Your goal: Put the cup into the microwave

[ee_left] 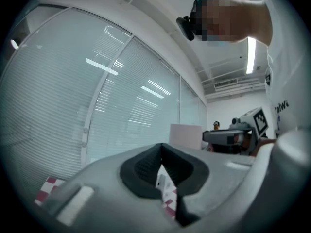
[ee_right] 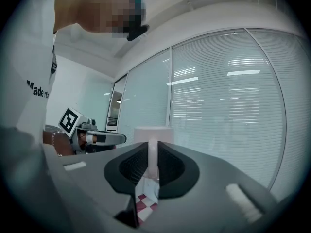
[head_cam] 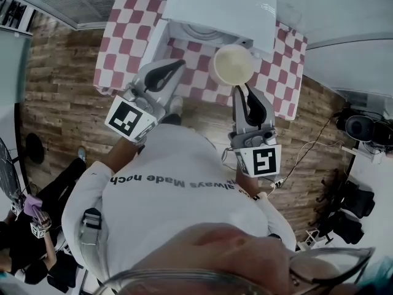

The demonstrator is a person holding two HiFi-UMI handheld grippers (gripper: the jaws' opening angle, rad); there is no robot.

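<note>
A cream cup [head_cam: 233,64] hangs over the checked table, just in front of the white microwave [head_cam: 221,5]. My right gripper [head_cam: 240,92] is shut on its handle [ee_right: 152,155], with the cup body [ee_right: 153,134] standing upright beyond the jaws. The microwave's door [head_cam: 155,43] appears swung open to the left, and a round turntable [head_cam: 198,33] shows inside. My left gripper [head_cam: 177,67] is by that door, left of the cup, jaws shut with nothing between them. In the left gripper view [ee_left: 163,161] the cup [ee_left: 186,136] and right gripper [ee_left: 228,138] appear ahead.
A red-and-white checked cloth [head_cam: 123,48] covers the table, which stands on a wood-plank floor [head_cam: 58,103]. Window blinds [ee_right: 228,115] line the wall. Black equipment [head_cam: 362,128] and a cable [head_cam: 307,149] lie at the right. Another person [head_cam: 31,226] is at the lower left.
</note>
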